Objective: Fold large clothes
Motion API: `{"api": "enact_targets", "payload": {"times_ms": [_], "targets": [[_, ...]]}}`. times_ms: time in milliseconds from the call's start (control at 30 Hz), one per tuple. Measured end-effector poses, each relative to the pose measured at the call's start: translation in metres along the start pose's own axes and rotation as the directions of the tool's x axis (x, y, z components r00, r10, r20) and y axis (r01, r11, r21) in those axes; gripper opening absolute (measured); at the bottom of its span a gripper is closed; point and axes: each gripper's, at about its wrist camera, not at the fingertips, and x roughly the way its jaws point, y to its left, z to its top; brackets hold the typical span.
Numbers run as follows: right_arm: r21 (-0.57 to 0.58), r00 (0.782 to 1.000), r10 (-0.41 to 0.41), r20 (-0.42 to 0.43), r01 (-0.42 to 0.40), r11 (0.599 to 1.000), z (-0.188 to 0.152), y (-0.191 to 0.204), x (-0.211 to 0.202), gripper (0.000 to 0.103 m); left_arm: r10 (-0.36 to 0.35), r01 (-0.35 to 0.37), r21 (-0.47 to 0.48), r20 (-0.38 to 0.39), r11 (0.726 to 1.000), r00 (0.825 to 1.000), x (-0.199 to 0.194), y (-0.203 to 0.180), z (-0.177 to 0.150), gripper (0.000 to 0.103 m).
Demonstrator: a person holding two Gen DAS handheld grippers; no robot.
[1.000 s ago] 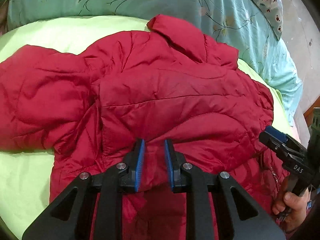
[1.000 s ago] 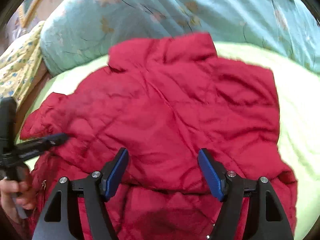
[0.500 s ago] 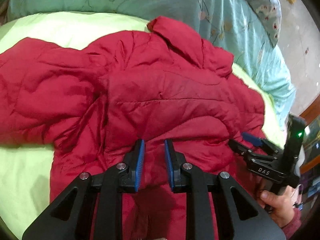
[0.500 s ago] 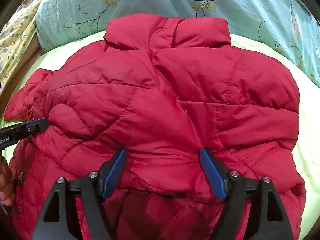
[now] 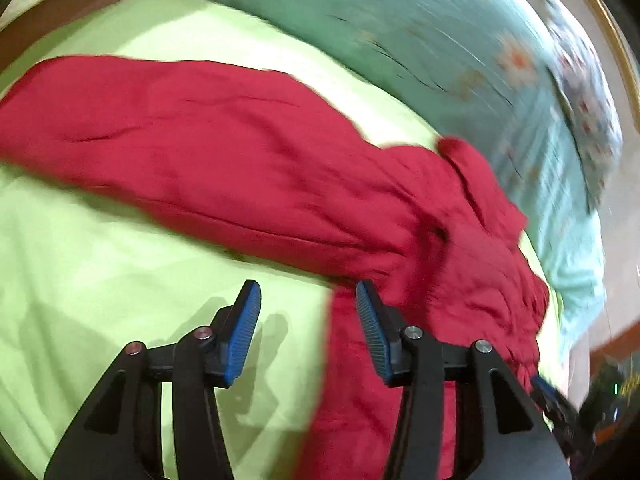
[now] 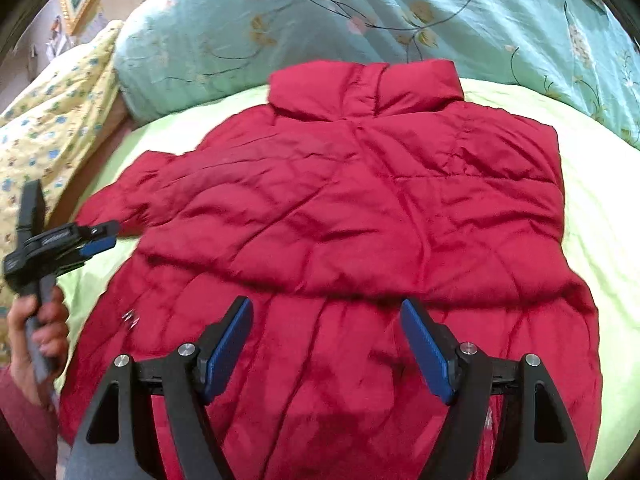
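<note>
A red quilted jacket (image 6: 360,216) lies back-up on the lime green bed sheet (image 6: 600,208), collar toward the pillows. In the left wrist view its long left sleeve (image 5: 192,152) stretches out to the left. My left gripper (image 5: 308,332) is open and empty, hovering over the jacket's left edge by the sheet; it also shows at the left of the right wrist view (image 6: 100,238). My right gripper (image 6: 326,344) is open and empty above the jacket's lower back.
A teal floral pillow (image 6: 360,20) lies behind the collar. A yellow flowered pillow (image 6: 52,112) sits at the far left. The bare green sheet (image 5: 100,272) spreads left of the jacket. A wooden bed edge (image 5: 616,340) shows at right.
My left gripper has let go of the jacket, opened, and swung left toward the sleeve side. My right gripper pulled back a little and stays open.
</note>
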Motion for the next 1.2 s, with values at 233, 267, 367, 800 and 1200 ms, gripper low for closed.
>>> {"api": "enact_targets", "payload": {"times_ms": [233, 267, 367, 800, 1200], "targets": [[-0.006, 0.999, 0.039, 0.009, -0.039, 0.999, -0.018, 0.013, -0.027, 0.078, 0.064, -0.057, -0.149, 0.039, 0.987, 0.997, -0.014, 0.064, 0.013, 0.048], [-0.003, 0.999, 0.042, 0.012, -0.042, 0.999, -0.021, 0.014, -0.031, 0.078, 0.070, -0.061, -0.169, 0.048, 0.984, 0.996, -0.015, 0.073, 0.015, 0.048], [0.009, 0.998, 0.056, 0.024, -0.056, 0.998, -0.027, 0.017, -0.042, 0.078, 0.088, -0.073, -0.209, 0.063, 0.975, 0.994, -0.014, 0.090, 0.021, 0.048], [0.052, 0.999, 0.046, 0.023, -0.047, 0.998, -0.041, 0.015, -0.051, 0.079, 0.197, -0.139, -0.371, 0.122, 0.918, 0.973, -0.014, 0.152, 0.060, 0.048], [0.067, 0.999, 0.050, 0.019, -0.051, 0.996, -0.044, 0.011, -0.051, 0.079, 0.187, -0.091, -0.405, 0.205, 0.910, 0.961, -0.010, 0.169, 0.092, 0.033]]}}
